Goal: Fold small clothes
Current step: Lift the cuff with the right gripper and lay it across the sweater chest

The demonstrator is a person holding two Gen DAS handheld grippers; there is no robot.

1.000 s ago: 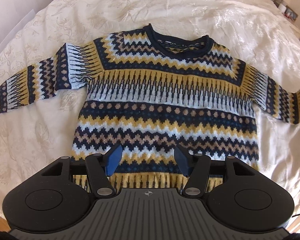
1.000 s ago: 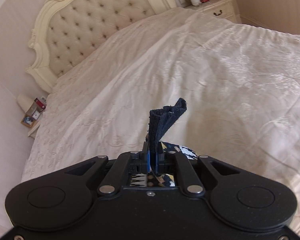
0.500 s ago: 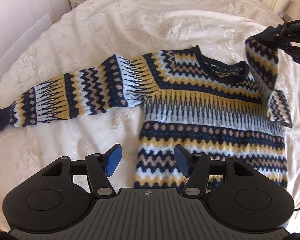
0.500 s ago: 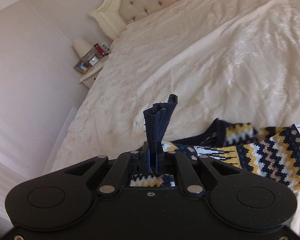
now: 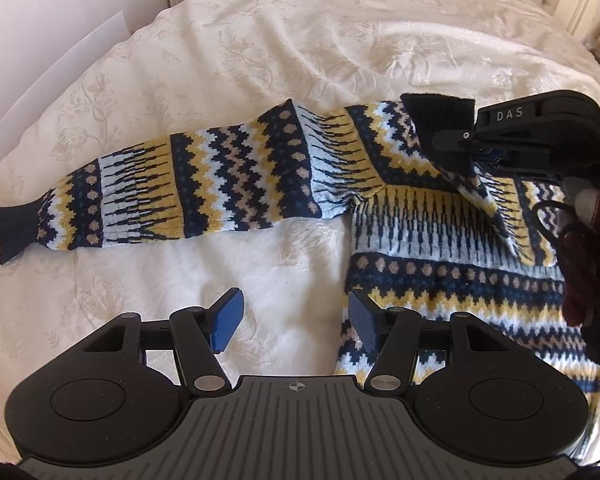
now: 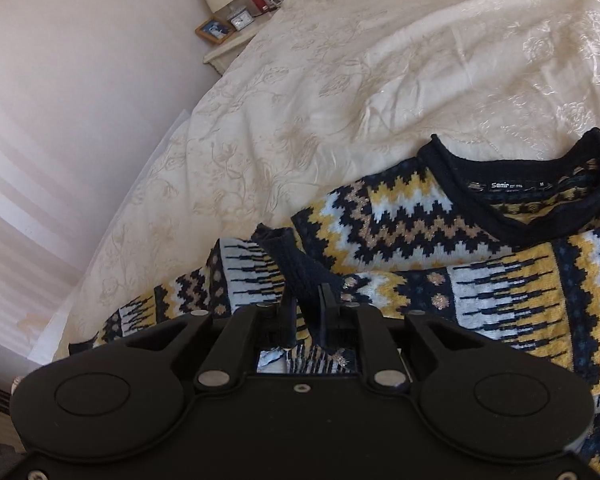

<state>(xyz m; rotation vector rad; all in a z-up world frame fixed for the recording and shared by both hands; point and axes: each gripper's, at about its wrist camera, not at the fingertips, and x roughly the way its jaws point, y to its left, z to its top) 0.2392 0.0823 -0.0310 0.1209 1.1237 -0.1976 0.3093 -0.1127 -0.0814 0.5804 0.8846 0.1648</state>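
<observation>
A cream embroidered bedspread [image 5: 300, 60] covers the bed, with a nightstand [image 6: 236, 40] against the pale wall. One patterned sweater [image 5: 440, 240] lies face up on it. Its far sleeve [image 5: 172, 192] stretches flat, well left of the left gripper [image 5: 296, 316], whose blue pads stand wide apart over bare bedspread beside the hem, holding nothing. To the right, the right gripper [image 6: 304, 300] is clamped on the dark cuff [image 6: 292, 264]. Half a second ago that sleeve hung above the shoulder; now it is drawn across the chest below the collar [image 6: 540, 200], so I judge the first sleeve fold nearly laid. One sweater, two sleeves, two grippers
</observation>
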